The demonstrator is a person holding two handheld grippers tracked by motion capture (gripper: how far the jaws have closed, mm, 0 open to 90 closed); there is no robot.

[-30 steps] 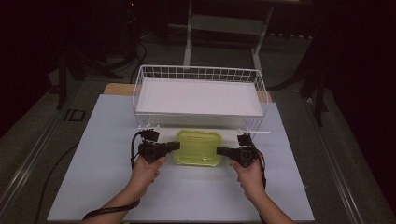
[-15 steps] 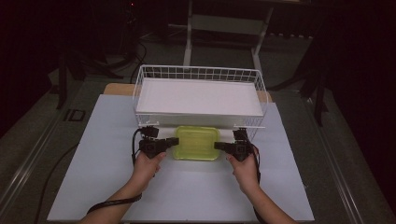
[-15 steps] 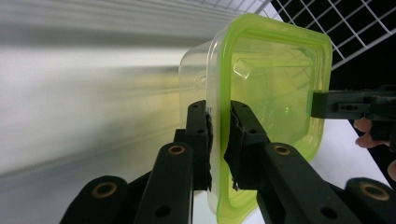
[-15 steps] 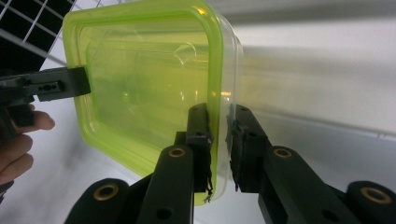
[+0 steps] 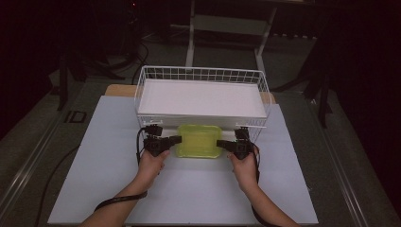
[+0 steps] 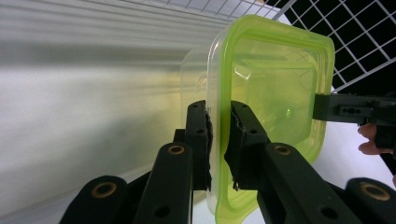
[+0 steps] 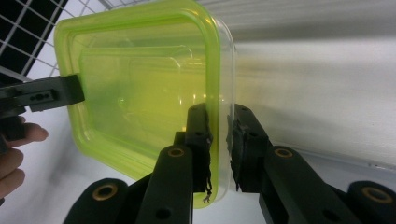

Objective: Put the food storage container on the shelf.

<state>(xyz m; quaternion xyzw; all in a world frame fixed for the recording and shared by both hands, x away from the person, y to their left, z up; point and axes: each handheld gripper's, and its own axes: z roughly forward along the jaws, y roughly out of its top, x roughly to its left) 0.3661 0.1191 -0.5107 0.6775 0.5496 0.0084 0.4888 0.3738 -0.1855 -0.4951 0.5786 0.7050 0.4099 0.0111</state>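
A dark room surrounds the desk (image 5: 94, 189), with a pale metal frame standing on the grey floor beyond its far edge and black cables lying off to the left. The desk is covered in a white sheet. Toward its far edge sits a white wire basket (image 5: 201, 75) with a white panel inside. Just in front of the basket's near wall, about midway between the desk's left and right edges, is a yellow-green plastic container (image 5: 198, 140) — translucent, with a bright green rim. The left gripper (image 5: 166, 141) is clamped on the container's left rim, the right gripper (image 5: 226, 144) on its right rim, each with one jaw inside and one outside the wall. Compared with a second ago, the container and both hands sit closer to the basket — its far edge now meets the basket's near wall.
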